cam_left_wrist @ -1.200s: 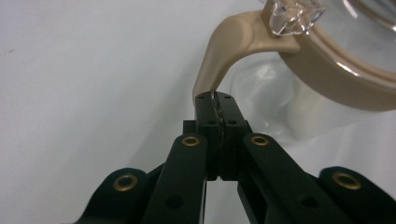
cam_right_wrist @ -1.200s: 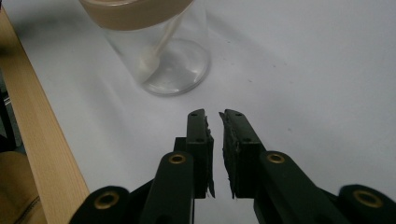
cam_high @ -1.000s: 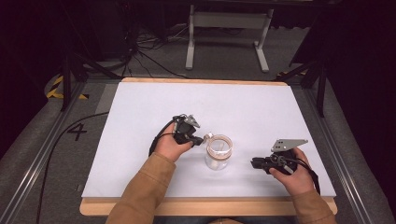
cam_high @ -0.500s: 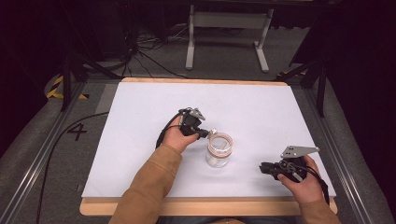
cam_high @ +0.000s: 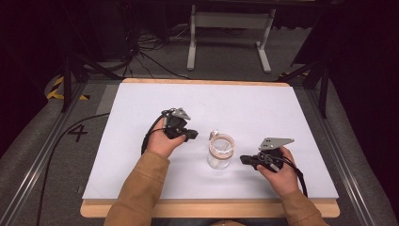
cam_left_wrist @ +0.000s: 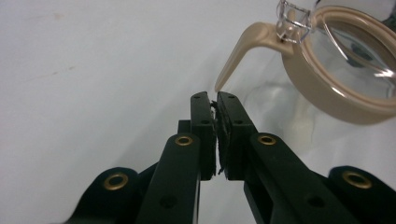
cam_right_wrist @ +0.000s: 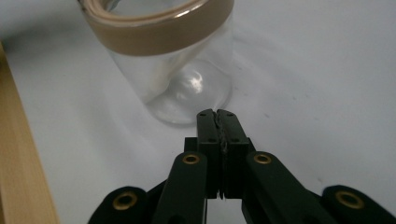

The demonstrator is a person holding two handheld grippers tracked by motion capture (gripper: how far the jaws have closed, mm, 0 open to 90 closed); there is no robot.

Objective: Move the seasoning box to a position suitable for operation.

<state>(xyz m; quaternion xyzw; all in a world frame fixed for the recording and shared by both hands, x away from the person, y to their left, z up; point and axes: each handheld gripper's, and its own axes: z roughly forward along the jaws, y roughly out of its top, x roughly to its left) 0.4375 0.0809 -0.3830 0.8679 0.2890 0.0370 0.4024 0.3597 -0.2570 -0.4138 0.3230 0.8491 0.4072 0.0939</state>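
Glass jar [cam_high: 219, 151] between left gripper [cam_high: 193, 134], right gripper [cam_high: 243, 160], seemingly untouched

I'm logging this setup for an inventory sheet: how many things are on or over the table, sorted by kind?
Glass jar with tan lid ring and latch: 1
Hand-held tools: 2, the left tool and the right tool, both with jaws closed on nothing
Total: 3
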